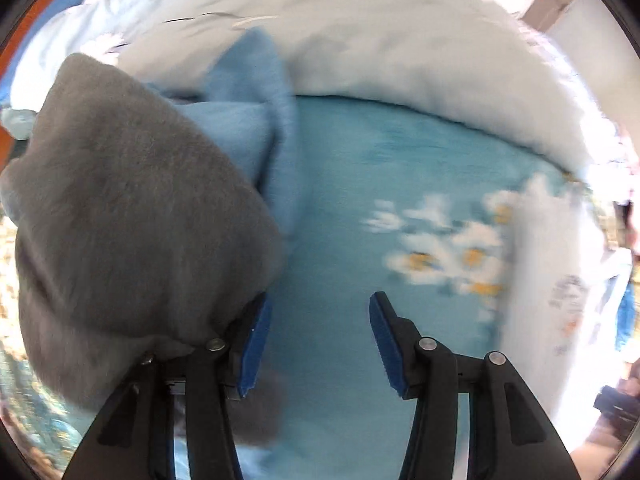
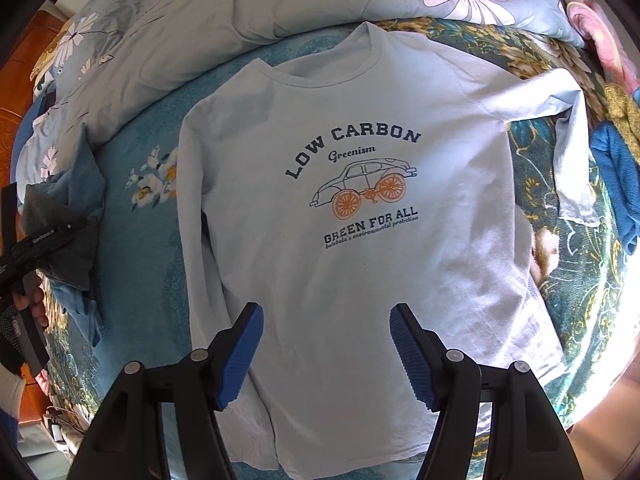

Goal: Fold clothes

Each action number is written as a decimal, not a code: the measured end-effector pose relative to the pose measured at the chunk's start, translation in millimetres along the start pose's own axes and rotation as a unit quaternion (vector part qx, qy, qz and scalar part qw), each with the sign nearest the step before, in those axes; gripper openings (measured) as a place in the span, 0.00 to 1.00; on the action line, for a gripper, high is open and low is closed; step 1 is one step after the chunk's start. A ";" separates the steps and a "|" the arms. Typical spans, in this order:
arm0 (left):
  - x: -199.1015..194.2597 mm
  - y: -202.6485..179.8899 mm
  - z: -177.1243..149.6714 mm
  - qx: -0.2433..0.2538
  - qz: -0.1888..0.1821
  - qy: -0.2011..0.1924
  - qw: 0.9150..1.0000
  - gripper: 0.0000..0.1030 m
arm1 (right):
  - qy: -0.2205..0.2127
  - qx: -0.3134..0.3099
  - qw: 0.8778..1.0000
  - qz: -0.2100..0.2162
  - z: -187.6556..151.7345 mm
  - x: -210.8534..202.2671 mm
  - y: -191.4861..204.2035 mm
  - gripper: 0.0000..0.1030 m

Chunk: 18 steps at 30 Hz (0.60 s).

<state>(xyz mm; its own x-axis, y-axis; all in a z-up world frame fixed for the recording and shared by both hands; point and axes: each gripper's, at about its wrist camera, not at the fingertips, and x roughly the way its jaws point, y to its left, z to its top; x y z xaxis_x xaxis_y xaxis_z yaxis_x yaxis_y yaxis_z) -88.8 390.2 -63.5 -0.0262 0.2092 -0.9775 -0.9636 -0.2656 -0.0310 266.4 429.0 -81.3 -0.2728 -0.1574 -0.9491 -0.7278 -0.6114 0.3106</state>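
Observation:
A pale blue long-sleeved shirt (image 2: 360, 248) printed "LOW CARBON" lies flat, front up, on the bed. Its right sleeve (image 2: 572, 132) bends downward and its left sleeve lies along the body. My right gripper (image 2: 326, 344) hovers open over the shirt's lower part with nothing between its pads. My left gripper (image 1: 320, 340) is open over the bare flowered sheet (image 1: 400, 200), beside a grey fleece garment (image 1: 132, 216) that rests against the outside of its left finger. A light blue garment (image 1: 240, 120) lies behind the grey one. At the left edge of the right wrist view, a hand holds the left gripper (image 2: 40, 240).
A pale flowered duvet (image 2: 200, 20) is bunched along the far side of the bed. A bright blue fleece (image 2: 612, 184) lies at the right on a dark green and gold patterned cover (image 2: 532, 160). Orange wooden furniture (image 2: 16, 100) stands at the left.

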 end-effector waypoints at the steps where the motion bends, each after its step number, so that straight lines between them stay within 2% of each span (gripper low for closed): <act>1: -1.2 -12.5 -8.1 0.008 -0.030 0.005 1.000 0.51 | 0.001 -0.001 1.000 0.002 0.1 1.1 1.4 0.67; 3: 2.1 -39.7 -27.4 0.033 -0.064 0.025 0.997 0.51 | 0.005 -0.002 1.000 0.005 -2.2 3.4 3.3 0.67; 7: 22.9 -82.9 -83.4 0.083 -0.095 0.084 0.988 0.51 | 0.013 -0.004 1.000 0.007 -8.0 5.5 2.8 0.67; 11: 42.0 -101.3 -132.5 0.092 -0.087 0.137 0.982 0.51 | 0.016 0.000 1.000 0.005 -11.9 5.1 -5.0 0.67; 16: 51.6 -104.8 -162.8 0.078 -0.059 0.160 0.982 0.48 | 0.018 0.009 1.000 0.001 -15.4 4.3 -15.0 0.67; 18: 50.3 -105.0 -165.5 0.068 -0.057 0.159 0.983 0.36 | 0.018 0.015 1.000 0.002 -17.2 3.1 -17.7 0.67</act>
<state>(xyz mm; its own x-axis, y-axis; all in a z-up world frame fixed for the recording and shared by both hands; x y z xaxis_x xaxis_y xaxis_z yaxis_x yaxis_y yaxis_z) 55.1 272.9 -143.9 0.1475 -0.0804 -0.9858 -0.9826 -0.1253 -0.1368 289.2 426.0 -90.7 -0.2533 -0.1876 -0.9490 -0.7454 -0.5875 0.3150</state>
